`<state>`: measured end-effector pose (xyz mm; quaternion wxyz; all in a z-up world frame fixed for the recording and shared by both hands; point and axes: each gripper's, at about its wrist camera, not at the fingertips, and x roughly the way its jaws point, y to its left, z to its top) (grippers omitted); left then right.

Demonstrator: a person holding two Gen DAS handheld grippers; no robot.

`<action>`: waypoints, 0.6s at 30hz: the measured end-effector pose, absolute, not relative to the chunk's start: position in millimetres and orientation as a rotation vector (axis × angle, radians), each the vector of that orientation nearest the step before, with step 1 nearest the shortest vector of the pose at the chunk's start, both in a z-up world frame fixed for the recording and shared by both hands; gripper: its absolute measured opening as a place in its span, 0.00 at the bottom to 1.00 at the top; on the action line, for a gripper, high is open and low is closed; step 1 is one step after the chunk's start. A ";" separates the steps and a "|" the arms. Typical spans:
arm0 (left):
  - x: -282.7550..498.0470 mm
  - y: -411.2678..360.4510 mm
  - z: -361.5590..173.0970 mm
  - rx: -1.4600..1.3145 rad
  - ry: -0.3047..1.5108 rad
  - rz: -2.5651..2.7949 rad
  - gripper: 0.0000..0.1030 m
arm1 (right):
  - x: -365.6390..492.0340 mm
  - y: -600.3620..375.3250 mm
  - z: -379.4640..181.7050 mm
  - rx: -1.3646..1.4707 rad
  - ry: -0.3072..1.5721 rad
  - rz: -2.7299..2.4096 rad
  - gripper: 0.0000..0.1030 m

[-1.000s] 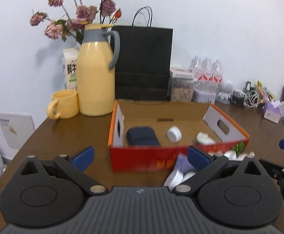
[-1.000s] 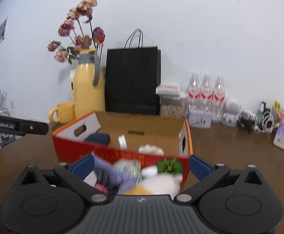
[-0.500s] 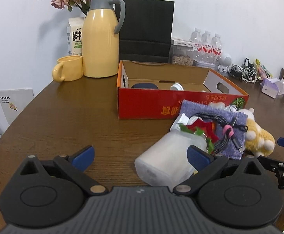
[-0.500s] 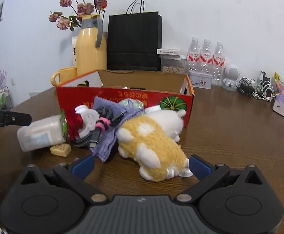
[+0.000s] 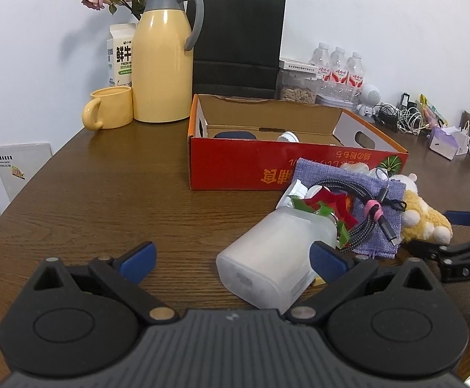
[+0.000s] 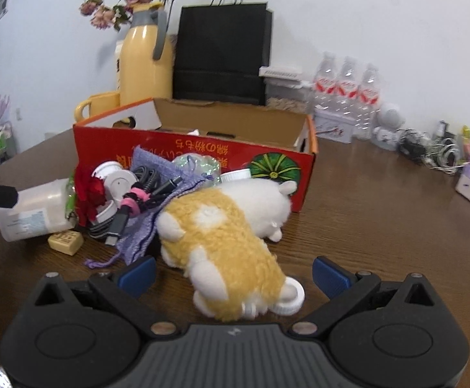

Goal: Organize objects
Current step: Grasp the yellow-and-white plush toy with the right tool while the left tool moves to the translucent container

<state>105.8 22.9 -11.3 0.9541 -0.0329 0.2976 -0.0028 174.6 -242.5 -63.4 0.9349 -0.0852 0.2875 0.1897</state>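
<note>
Looking thru the left wrist cam first: my left gripper point(image 5: 231, 258) hangs low over the table point(image 5: 105, 200), fingers wide apart, nothing between them but the butt end of the frosted jar point(image 5: 267, 268), which lies on its side w/ its mouth toward the pile. I judge that's why I'm lined up here, the jar being the nearest loose item. The pile sits right against the front of the red box point(image 5: 251, 168): purple pouch point(image 5: 348, 174), cable point(image 5: 370, 216) draped on it, red flower point(image 5: 328, 203), plush point(image 5: 425, 223) at far right. The box holds a dark case point(image 5: 233, 134) and a white cap point(image 5: 288, 136); the rest isn't in yet. Half a sec ago the view was nearly the same, just a touch further back.

Right wrist cam: right gripper point(image 6: 231, 274) also spread wide, straddling the rear of the plush point(image 6: 222, 242) w/o clamping it, so prob my next grab. A white lid point(image 6: 288, 297) lies by its tail and a tan block point(image 6: 65, 242) sits beside the jar point(image 6: 34, 210). Vs 0.5 s back I've come closer; the plush fills more of the frame. A sec ago both cams looked over the box from higher up.
</note>
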 end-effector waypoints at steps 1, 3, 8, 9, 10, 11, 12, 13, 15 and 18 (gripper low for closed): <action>106.0 23.1 -11.4 -0.067 0.604 -0.004 1.00 | 179.7 -241.8 -64.3 -0.175 0.600 0.405 0.96; 105.3 24.5 -11.7 -0.070 0.606 -0.002 1.00 | 188.6 -241.8 -65.5 -0.157 0.616 0.447 0.86; 105.4 25.4 -12.9 -0.075 0.611 -0.005 1.00 | 194.1 -241.4 -66.7 -0.135 0.626 0.522 0.57; 105.4 25.2 -13.1 -0.076 0.611 -0.009 1.00 | 190.8 -240.8 -66.2 -0.145 0.610 0.526 0.56; 105.9 24.7 -13.5 -0.077 0.613 -0.014 1.00 | 188.2 -240.0 -65.7 -0.154 0.599 0.528 0.54; 106.5 24.0 -13.9 -0.078 0.615 -0.018 1.00 | 185.5 -239.4 -66.1 -0.165 0.588 0.525 0.52; 106.8 22.8 -14.3 -0.077 0.617 -0.022 1.00 | 182.9 -238.3 -66.2 -0.177 0.581 0.520 0.51; 106.9 21.6 -14.5 -0.074 0.617 -0.027 1.00 | 181.5 -237.4 -65.3 -0.182 0.573 0.516 0.51; 106.9 19.0 -15.0 -0.071 0.616 -0.039 1.00 | 176.3 -236.7 -62.9 -0.192 0.543 0.502 0.50; 110.2 16.1 -15.8 -0.058 0.617 -0.061 1.00 | 168.6 -238.2 -58.8 -0.197 0.492 0.465 0.50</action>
